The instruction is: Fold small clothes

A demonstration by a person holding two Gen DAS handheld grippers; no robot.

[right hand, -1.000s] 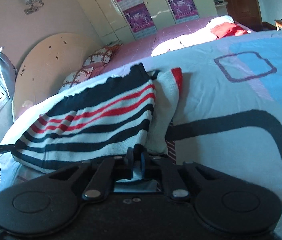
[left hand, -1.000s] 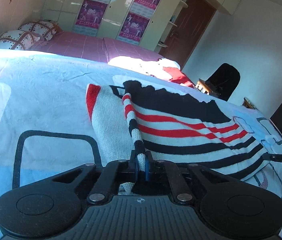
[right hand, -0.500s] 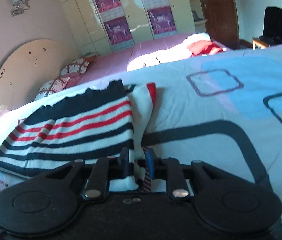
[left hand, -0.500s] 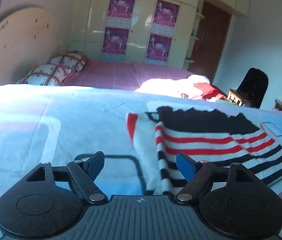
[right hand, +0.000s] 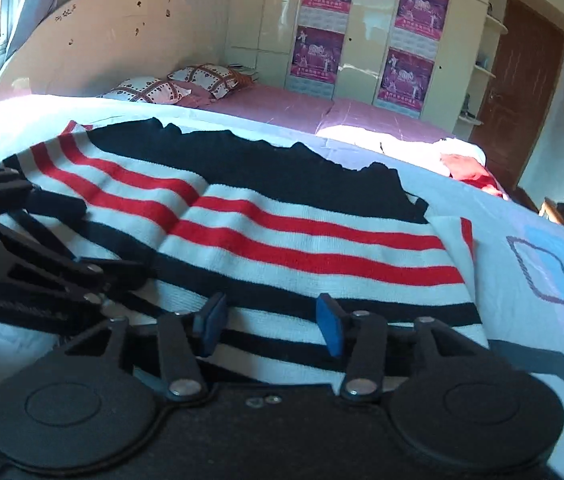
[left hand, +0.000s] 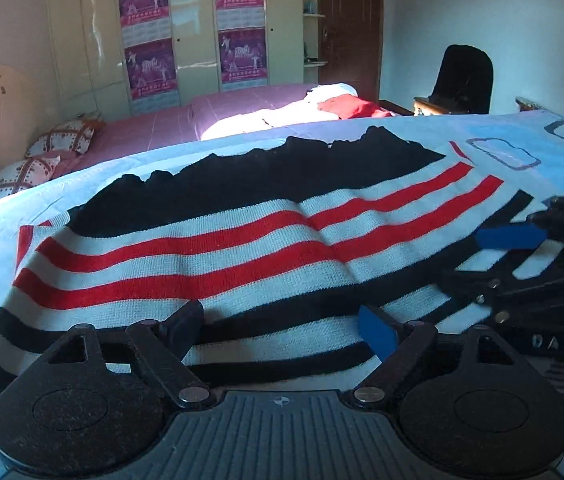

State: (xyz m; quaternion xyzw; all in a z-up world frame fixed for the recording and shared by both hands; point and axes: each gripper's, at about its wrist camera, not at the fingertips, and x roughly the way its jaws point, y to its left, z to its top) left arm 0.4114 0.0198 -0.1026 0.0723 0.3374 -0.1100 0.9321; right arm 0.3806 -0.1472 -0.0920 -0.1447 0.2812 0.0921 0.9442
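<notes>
A small knit sweater (left hand: 242, 240) with red, white and black stripes and a black top band lies flat and folded on the light blue bedspread (left hand: 502, 132). It also shows in the right wrist view (right hand: 282, 216). My left gripper (left hand: 282, 330) is open and empty, just above the sweater's near hem. My right gripper (right hand: 268, 324) is open and empty over the near hem too. The right gripper also shows at the right edge of the left wrist view (left hand: 530, 256), and the left gripper at the left edge of the right wrist view (right hand: 42, 240).
A pink bed (left hand: 202, 116) with patterned pillows (right hand: 178, 84) lies beyond. Behind it are cream wardrobes with purple posters (left hand: 150, 60), a brown door (right hand: 522, 92) and a black chair (left hand: 466, 76). A red cloth (left hand: 350, 106) lies on the pink bed.
Both grippers have let go of the sweater and opened. They have swung round to the long near hem, side by side. The sweater now lies flat.
</notes>
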